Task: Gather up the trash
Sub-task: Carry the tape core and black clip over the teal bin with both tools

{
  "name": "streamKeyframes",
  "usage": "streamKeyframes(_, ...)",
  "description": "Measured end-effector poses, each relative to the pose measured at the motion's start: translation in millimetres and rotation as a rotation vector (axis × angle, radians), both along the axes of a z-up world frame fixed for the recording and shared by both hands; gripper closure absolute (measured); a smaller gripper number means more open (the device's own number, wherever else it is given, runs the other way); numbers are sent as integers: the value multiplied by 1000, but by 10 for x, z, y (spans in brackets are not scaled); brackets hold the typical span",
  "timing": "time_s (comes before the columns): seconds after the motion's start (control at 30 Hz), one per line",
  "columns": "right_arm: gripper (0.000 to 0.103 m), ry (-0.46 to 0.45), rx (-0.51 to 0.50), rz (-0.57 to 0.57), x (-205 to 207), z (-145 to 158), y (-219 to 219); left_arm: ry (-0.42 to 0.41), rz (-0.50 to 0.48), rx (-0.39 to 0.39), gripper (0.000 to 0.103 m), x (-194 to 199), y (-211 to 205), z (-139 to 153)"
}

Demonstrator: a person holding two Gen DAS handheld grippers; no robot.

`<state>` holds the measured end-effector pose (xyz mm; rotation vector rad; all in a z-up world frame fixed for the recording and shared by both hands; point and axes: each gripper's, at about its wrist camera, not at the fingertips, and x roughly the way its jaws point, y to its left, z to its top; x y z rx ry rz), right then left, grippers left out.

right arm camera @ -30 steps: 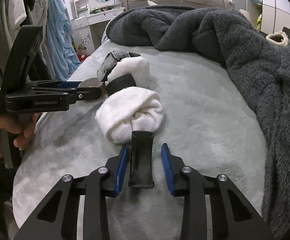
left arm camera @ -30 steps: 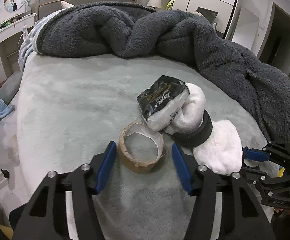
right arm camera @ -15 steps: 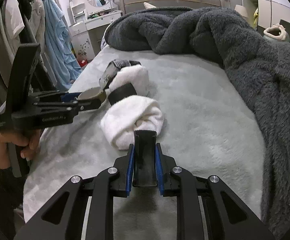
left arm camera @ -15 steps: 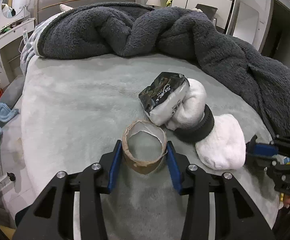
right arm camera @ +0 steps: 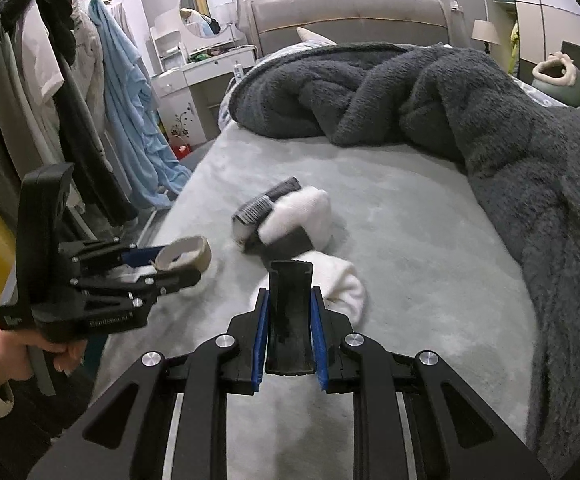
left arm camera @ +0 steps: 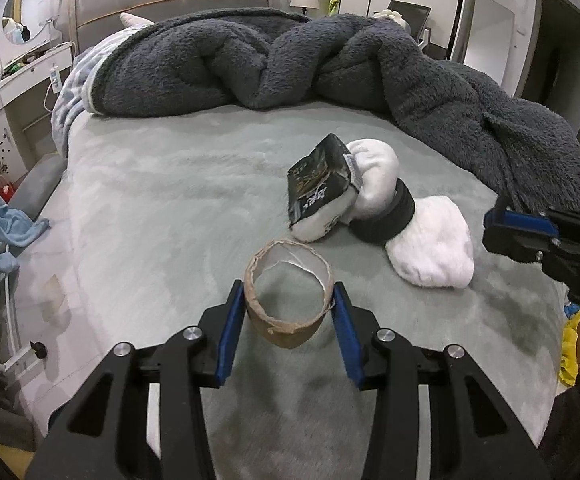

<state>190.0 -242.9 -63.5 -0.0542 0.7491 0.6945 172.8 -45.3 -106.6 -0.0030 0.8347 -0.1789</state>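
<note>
L hand-held gripper (left arm camera: 289, 316): jaws part-open, just been closing, blue pads now pressed on both sides of tape core (left arm camera: 287, 288), a brown cardboard ring w/ torn white lining. Core clamped between pads, seen over bed (left arm camera: 161, 184); contact w/ bed can't tell. Same core visible in right view at L gripper tip (right arm camera: 183, 258), left of sock pile.

R hand-held gripper (right arm camera: 290, 322): jaws nearly shut, just been closing, pads tight on black curved plastic piece (right arm camera: 291, 316), held upright along fingers, top end sticking past tips. R gripper also seen at right edge of left view (left arm camera: 530, 232), over bed edge.

Around:
- Black snack bag (left arm camera: 322, 184), crumpled, leaning on white sock roll (left arm camera: 374, 168); just beyond core, apart from it.
- Black band (left arm camera: 386, 216) around middle of sock bundle; second white sock (left arm camera: 434, 248) on near side, right of core.
- In right view that sock lies directly behind held plastic piece, partly hidden by it.
- Dark grey blanket (left arm camera: 330, 64) heaped across far side and right side of bed.
- Hanging clothes (right arm camera: 89, 100) left of bed; dresser w/ round mirror (right arm camera: 207, 8) beyond.
- Person's hand (right arm camera: 21, 352) on L gripper handle.
</note>
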Motion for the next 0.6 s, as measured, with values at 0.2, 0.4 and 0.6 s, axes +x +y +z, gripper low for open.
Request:
streamKeyframes(0.2, 83, 1, 18, 36, 8, 64, 190, 4, 49, -6, 57, -103, 162, 27)
streamKeyframes(0.4, 83, -2, 14, 86, -50, 142, 437, 9, 110, -26, 57, -193, 376, 33)
streamKeyframes(0.6, 83, -2, 16, 124, -94, 224, 668, 18, 159, -49, 57, -295, 574, 35)
